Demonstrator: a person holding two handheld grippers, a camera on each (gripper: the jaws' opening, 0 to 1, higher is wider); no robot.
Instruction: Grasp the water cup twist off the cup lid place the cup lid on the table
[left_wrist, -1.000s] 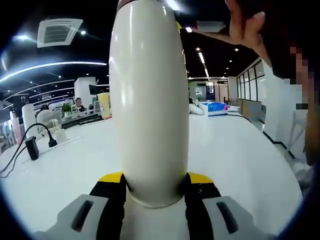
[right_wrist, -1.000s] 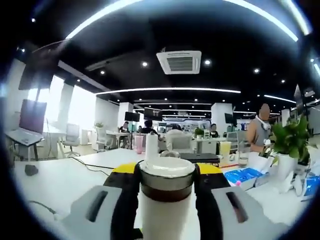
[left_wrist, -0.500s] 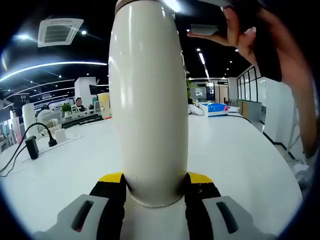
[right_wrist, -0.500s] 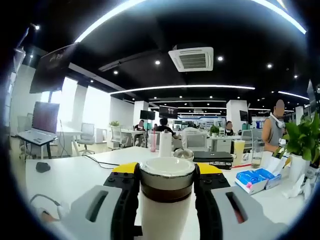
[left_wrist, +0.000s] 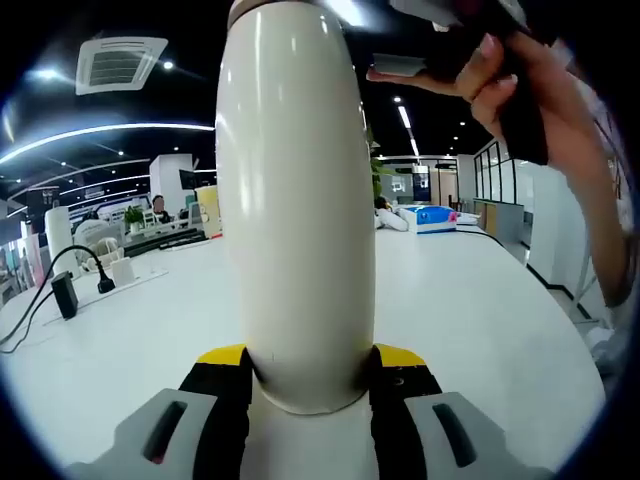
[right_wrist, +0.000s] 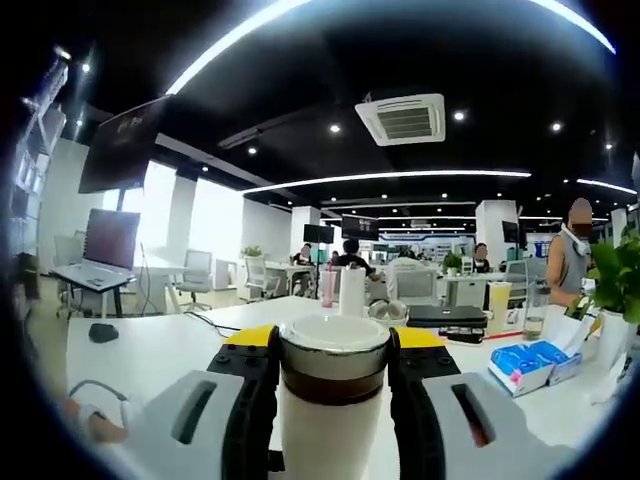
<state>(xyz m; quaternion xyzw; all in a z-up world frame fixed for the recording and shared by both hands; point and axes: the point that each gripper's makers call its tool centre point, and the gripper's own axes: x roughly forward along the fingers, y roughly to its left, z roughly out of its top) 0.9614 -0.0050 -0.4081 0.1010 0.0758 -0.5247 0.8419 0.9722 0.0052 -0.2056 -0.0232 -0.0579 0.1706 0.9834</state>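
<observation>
A tall cream-white water cup (left_wrist: 295, 200) stands upright between the yellow-and-black jaws of my left gripper (left_wrist: 310, 362), which is shut on its lower body. A hand (left_wrist: 510, 85) holding my other gripper sits by the cup's top at the upper right of the left gripper view. In the right gripper view, the cup lid (right_wrist: 334, 335), pale on top with a dark brown band below, fills the gap between the jaws of my right gripper (right_wrist: 333, 350), shut on it. The white table (left_wrist: 480, 300) lies beneath.
A black adapter with its cable (left_wrist: 63, 295) lies on the table's left, and a blue box (left_wrist: 432, 213) at the far end. In the right gripper view I see blue tissue packs (right_wrist: 535, 362), a potted plant (right_wrist: 615, 290), a dark mouse (right_wrist: 103, 332) and seated people behind.
The right gripper view has swung sideways while the lid stays fixed between its jaws. In the left gripper view the hand above the cup has shifted; the cup has held still.
</observation>
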